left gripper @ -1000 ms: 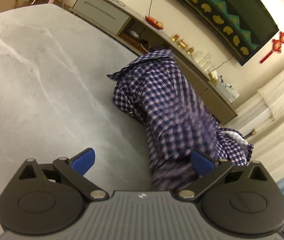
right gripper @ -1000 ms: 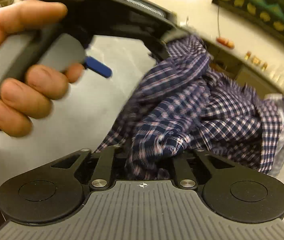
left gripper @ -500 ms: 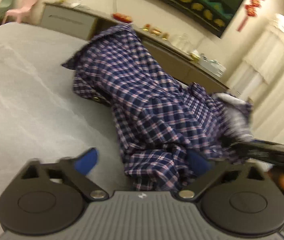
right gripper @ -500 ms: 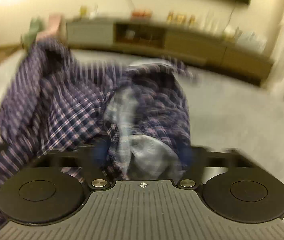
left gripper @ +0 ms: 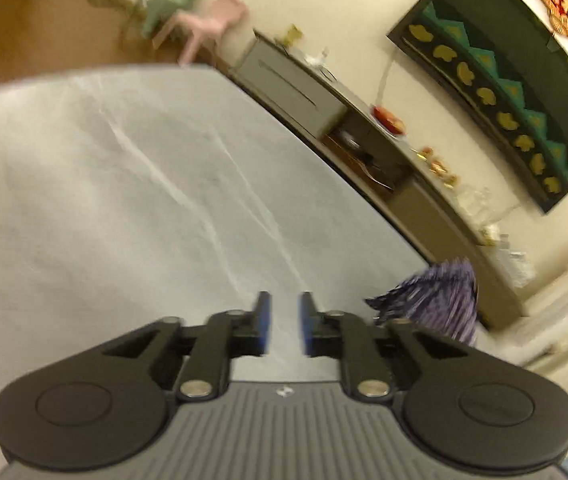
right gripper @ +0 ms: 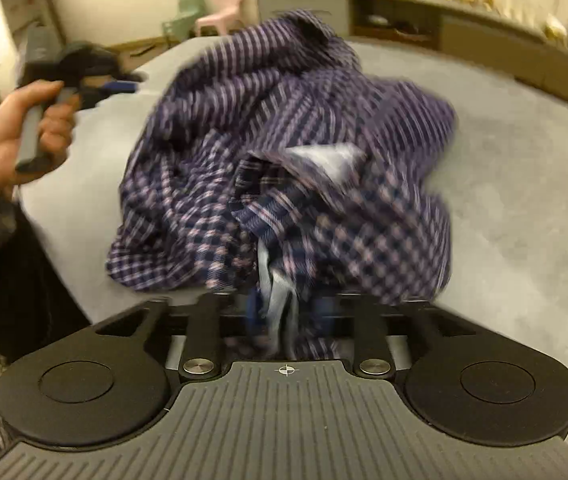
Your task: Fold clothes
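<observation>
A crumpled navy and white checked shirt (right gripper: pixel 284 152) lies in a heap on the grey table (right gripper: pixel 524 184). My right gripper (right gripper: pixel 284 308) is shut on a bunched edge of the shirt at the table's near side. In the left wrist view only a corner of the shirt (left gripper: pixel 440 300) shows at the right. My left gripper (left gripper: pixel 282 322) is empty, its blue pads a narrow gap apart, above bare table (left gripper: pixel 123 200). The left gripper also shows in the right wrist view (right gripper: pixel 119 87), held in a hand left of the shirt.
A long low sideboard (left gripper: pixel 364 128) with small items runs along the wall behind the table. Pink and green plastic chairs (left gripper: pixel 203 20) stand at the far corner. The table's near left edge (right gripper: pixel 59 256) drops to dark floor.
My left gripper has left the shirt, swung left over bare table and closed almost fully. The shirt has dropped into a heap while my right gripper keeps its hold.
</observation>
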